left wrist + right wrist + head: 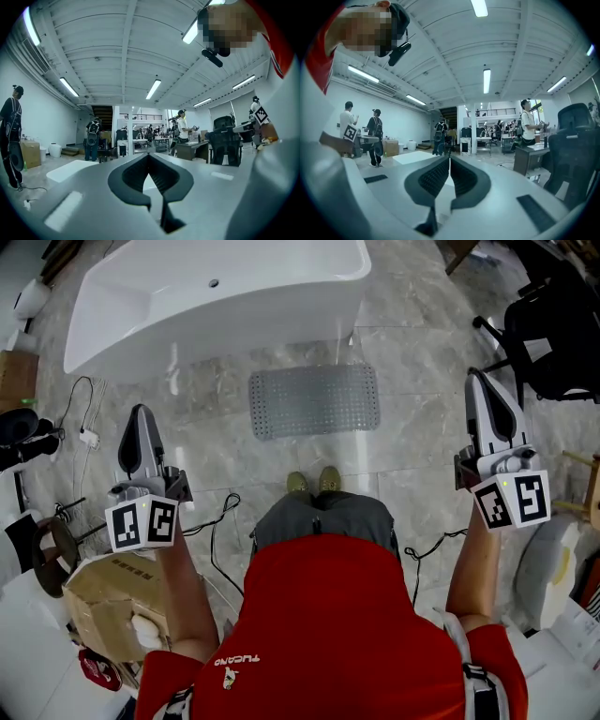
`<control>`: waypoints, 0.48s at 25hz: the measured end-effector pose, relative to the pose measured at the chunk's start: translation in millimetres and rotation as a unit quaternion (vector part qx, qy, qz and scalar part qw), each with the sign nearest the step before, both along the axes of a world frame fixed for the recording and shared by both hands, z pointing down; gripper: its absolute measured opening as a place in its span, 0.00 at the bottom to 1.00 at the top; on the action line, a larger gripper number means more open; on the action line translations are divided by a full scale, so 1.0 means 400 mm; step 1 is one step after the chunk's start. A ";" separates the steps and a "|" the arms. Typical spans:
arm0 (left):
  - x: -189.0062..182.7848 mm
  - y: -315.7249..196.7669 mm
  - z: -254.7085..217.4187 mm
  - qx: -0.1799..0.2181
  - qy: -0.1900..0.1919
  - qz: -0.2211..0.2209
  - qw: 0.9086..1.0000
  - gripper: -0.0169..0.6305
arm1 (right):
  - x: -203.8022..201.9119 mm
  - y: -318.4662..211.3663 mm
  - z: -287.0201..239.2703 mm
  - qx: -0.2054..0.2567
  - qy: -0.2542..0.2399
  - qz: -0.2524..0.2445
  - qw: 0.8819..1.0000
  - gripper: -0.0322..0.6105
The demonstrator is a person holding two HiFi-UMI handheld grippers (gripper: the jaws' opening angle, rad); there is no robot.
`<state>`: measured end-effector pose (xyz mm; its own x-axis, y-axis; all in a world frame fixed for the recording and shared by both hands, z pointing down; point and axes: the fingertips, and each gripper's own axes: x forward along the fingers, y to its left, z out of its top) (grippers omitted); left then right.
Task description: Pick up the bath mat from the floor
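A grey studded bath mat [314,399] lies flat on the marble floor, just in front of the white bathtub [216,296] and ahead of the person's shoes [313,483]. My left gripper [139,418] is held out level at the left, well to the left of the mat, jaws shut and empty. My right gripper [478,381] is held out level at the right, to the right of the mat, also shut with nothing in it. In the left gripper view my left gripper [149,154] has its jaw tips together; the right gripper [449,157] looks the same in its own view. Neither gripper view shows the mat.
A black office chair [548,329] stands at the far right. A cardboard box [108,601] sits at the lower left with cables [217,521] trailing on the floor. Both gripper views look across a workshop with desks and several people standing.
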<state>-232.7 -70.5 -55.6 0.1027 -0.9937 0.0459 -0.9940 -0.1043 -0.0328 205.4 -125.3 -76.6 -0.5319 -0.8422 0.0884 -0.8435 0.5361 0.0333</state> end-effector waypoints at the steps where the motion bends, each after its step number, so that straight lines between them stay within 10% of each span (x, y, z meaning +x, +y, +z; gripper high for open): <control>1: -0.005 -0.009 0.006 0.001 0.001 0.000 1.000 0.03 | -0.005 -0.008 0.007 0.000 0.001 0.002 1.000 0.05; 12: -0.055 -0.093 0.110 0.002 0.011 0.008 1.000 0.03 | -0.050 -0.061 0.106 0.003 0.006 0.021 1.000 0.05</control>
<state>-254.5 -107.6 -11.6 0.1196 -0.9920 0.0395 -0.9927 -0.1201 -0.0116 185.6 -149.7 -34.2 -0.4941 -0.8647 0.0905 -0.8652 0.4992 0.0468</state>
